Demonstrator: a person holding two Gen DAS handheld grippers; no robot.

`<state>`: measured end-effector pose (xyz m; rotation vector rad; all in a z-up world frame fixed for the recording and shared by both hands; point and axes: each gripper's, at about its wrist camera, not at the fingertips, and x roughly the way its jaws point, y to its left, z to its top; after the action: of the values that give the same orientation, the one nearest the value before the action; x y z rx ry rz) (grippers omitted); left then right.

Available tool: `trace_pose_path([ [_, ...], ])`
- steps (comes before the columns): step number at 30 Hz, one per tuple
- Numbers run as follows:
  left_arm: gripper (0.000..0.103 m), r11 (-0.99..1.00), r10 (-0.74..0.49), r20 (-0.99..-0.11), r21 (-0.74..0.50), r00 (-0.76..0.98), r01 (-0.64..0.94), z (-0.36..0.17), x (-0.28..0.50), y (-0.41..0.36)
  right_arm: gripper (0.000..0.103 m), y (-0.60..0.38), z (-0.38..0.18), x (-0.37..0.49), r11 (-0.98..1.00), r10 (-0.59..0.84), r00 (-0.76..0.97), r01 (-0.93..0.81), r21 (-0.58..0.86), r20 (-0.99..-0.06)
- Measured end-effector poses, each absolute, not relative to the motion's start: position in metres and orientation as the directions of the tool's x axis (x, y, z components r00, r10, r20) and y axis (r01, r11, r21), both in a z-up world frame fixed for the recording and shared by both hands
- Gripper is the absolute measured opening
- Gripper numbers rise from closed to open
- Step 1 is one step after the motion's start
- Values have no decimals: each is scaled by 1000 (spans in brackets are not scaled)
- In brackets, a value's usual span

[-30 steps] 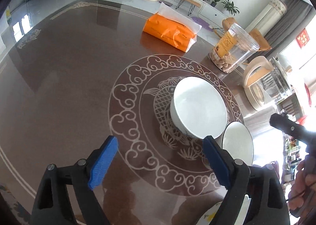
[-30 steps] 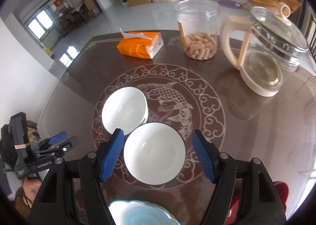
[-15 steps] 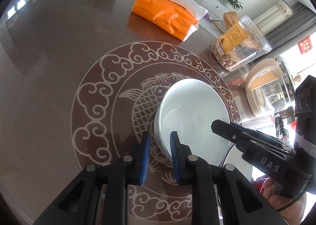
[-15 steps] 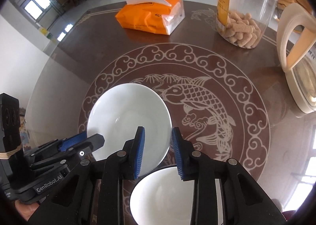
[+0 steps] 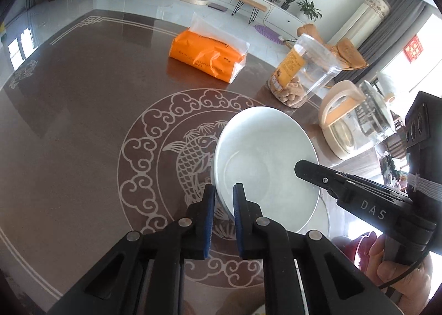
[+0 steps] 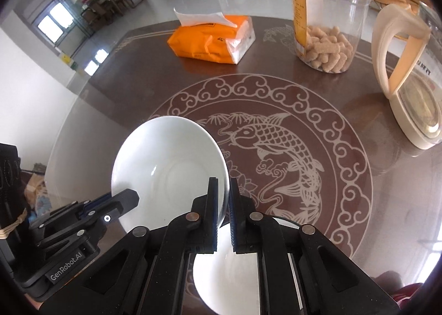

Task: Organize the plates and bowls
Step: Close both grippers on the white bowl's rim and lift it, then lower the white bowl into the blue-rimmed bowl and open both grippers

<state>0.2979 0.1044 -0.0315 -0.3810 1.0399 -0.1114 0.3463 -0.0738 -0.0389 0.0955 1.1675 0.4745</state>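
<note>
A white bowl (image 5: 265,165) is lifted off the brown table, tilted. My left gripper (image 5: 222,193) is shut on its near rim. My right gripper (image 6: 223,187) is shut on the opposite rim of the same bowl (image 6: 168,165); it shows in the left wrist view (image 5: 304,169) as a black arm over the bowl's right side. A second white bowl (image 6: 229,265) with a dark rim sits on the table beneath my right gripper, mostly hidden by it.
An orange tissue pack (image 5: 207,55), a clear jar of snacks (image 5: 301,77) and a glass kettle with cream handle (image 5: 356,121) stand at the far side of the table (image 5: 83,121). The kettle also shows in the right wrist view (image 6: 408,77).
Both grippers went from open to shut on the rim of the first bowl, one on each side. The bowl has risen and tilted above the table.
</note>
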Motion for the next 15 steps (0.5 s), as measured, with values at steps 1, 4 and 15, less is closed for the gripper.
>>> trace_pose_path([
  [1, 13, 931, -271, -812, -358, 516, -76, -22, 289, 102, 10, -77, -29, 339, 895, 414, 316, -314, 318, -854],
  [4, 14, 934, -281, -796, -354, 536, -36, 5, 256, 92, 10, -86, -1, 310, 887, 431, 342, -332, 321, -835],
  [15, 15, 930, -357, -798, -353, 486, 103, 0, 129, 26, 10, -144, 16, 171, 912, 389, 373, -285, 295, -842],
])
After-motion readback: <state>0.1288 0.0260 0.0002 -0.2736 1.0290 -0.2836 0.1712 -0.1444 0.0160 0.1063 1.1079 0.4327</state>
